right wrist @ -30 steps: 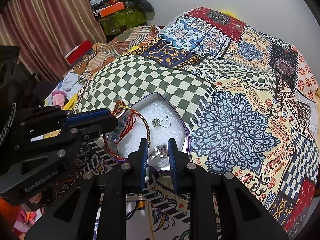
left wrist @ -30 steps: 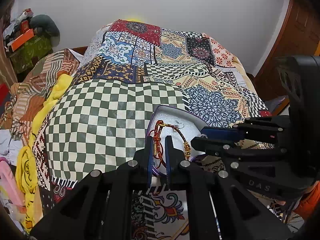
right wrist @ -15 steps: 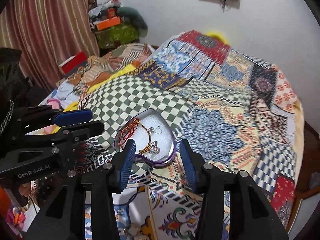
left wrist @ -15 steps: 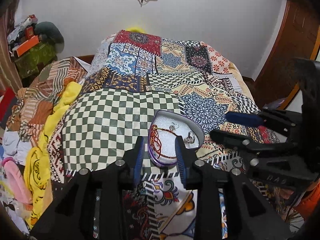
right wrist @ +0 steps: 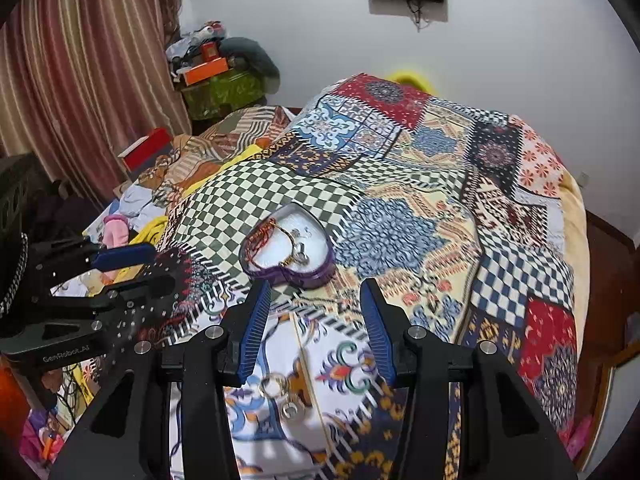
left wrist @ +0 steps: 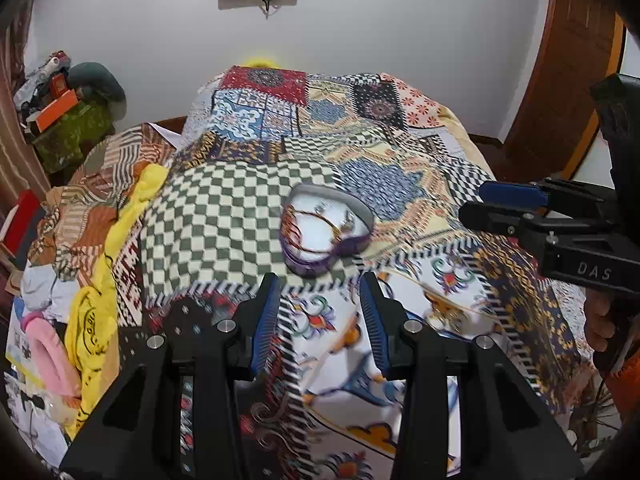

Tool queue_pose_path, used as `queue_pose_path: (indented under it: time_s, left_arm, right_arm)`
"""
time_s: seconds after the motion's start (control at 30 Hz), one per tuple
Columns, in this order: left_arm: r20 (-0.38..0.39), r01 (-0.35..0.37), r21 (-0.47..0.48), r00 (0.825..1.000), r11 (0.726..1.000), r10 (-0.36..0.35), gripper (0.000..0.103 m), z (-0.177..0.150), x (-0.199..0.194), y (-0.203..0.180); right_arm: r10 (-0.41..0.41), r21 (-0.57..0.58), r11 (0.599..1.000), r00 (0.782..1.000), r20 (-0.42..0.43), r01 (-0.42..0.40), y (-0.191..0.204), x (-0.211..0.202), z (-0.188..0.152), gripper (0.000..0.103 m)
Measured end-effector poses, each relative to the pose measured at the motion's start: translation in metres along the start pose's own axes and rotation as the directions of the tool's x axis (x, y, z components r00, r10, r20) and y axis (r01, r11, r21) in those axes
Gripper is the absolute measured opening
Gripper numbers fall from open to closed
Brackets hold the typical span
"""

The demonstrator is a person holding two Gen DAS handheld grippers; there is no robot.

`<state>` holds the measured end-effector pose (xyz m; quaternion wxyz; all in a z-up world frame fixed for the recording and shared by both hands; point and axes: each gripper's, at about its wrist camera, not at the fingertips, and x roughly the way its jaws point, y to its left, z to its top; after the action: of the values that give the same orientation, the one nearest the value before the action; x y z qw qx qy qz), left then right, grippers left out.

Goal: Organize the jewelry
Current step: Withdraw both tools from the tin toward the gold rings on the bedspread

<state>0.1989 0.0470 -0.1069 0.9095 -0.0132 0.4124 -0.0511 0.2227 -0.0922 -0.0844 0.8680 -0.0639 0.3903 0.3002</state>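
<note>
A purple heart-shaped jewelry box [left wrist: 326, 230] with white foam sits open on the patterned bedspread; it also shows in the right wrist view [right wrist: 289, 247]. A red-and-gold thread bracelet [right wrist: 264, 240] and small silver pieces [right wrist: 301, 255] lie inside it. Silver rings [right wrist: 274, 387] and another ring [right wrist: 291, 410] lie on the cloth between my right gripper's fingers. My left gripper [left wrist: 319, 312] is open and empty, a little short of the box. My right gripper [right wrist: 316, 320] is open and empty, also short of the box.
The bed [right wrist: 440, 200] is covered by a patchwork spread. Piled clothes [left wrist: 92, 240] lie along its left side. A green box with orange items [right wrist: 220, 88] stands by the striped curtain [right wrist: 80, 60]. A wooden door [left wrist: 576, 80] is at the right.
Both grippers opened, let go of the bracelet and the silver piece in the box, and pulled back and up from the box.
</note>
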Motion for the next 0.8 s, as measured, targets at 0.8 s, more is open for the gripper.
queue_pose_path:
  time_s: [0.8]
  left_arm:
    - [-0.056,0.033,0.000,0.998,0.999,-0.033,0.041,-0.065,0.008,-0.032]
  right_arm:
    - [0.003,-0.041,0.999,0.994,-0.110,-0.007,0.020,0.016,-0.081,0.043]
